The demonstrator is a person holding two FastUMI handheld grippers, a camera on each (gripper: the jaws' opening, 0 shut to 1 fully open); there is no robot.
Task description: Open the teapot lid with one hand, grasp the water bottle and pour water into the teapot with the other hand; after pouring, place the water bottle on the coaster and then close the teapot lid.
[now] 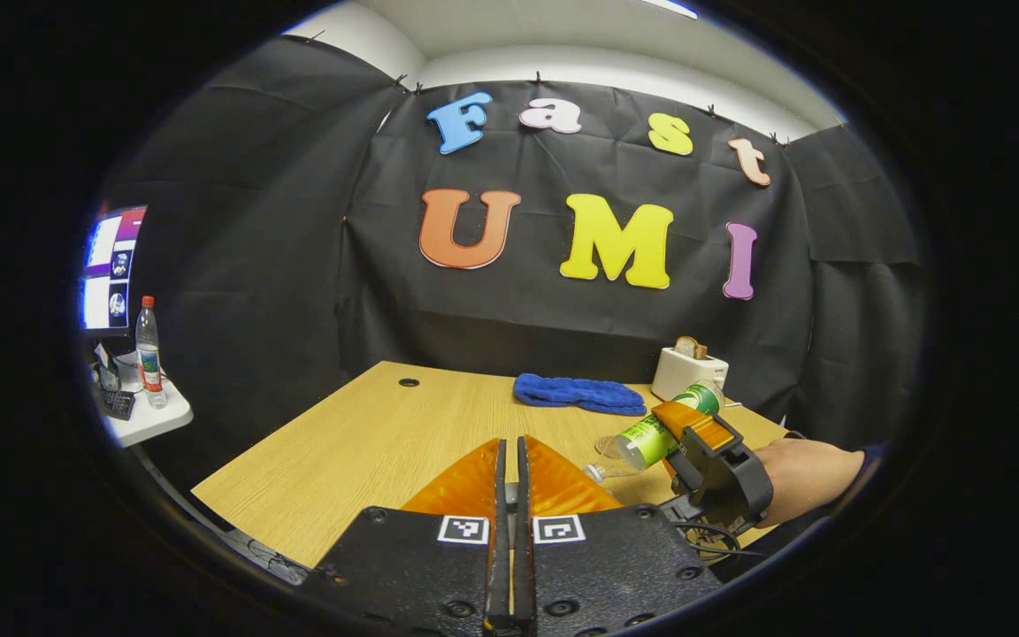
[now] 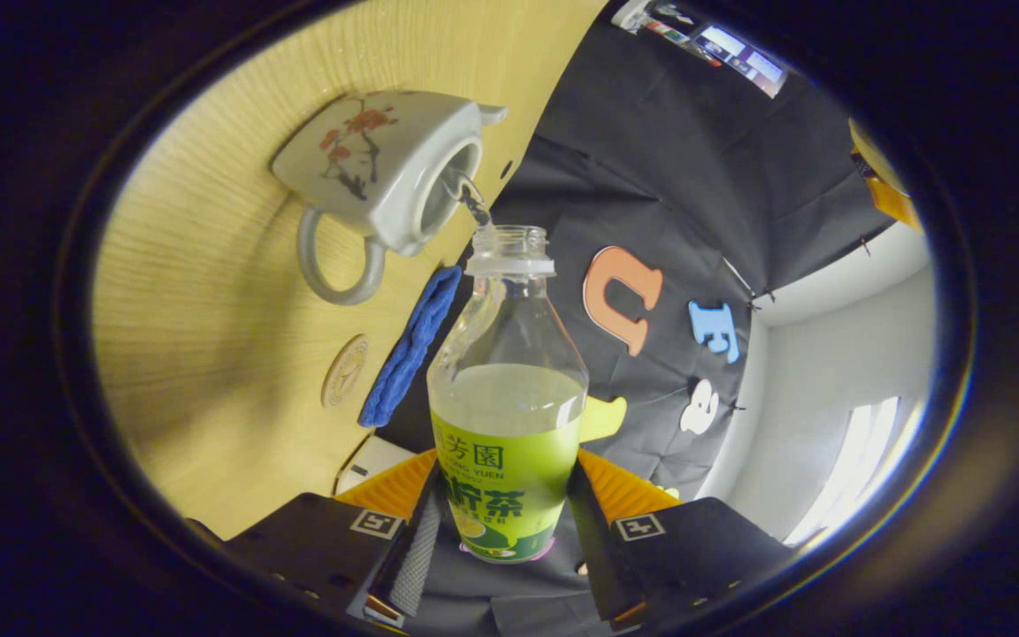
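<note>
Your right gripper point(image 2: 502, 522) is clamped on the labelled lower body of the water bottle point(image 2: 507, 416), one finger pressing each side. The bottle's long axis runs straight out from that gripper, its uncapped mouth pointing at the open top of the teapot point(image 2: 386, 172). A thin stream of water point(image 2: 471, 202) crosses the short gap from mouth to opening, so mouth and teapot sit just beside each other, not touching. Keeping that mouth lined up over the opening is what the pour depends on.

In the left gripper view, your left gripper point(image 1: 510, 495) has its fingers together, with only a thin slit between them. You would expect the teapot lid there, but I cannot make it out. Your right hand point(image 1: 806, 478) shows to the right of it, holding the tilted bottle.

Farther across the counter point(image 1: 359, 433), the round coaster point(image 2: 344, 371) lies beside the blue cloth point(image 2: 410, 345), well apart from the teapot; the right gripper is the nearer one to it.

The teapot's spout is mostly turned away, and I cannot judge the water level inside.
</note>
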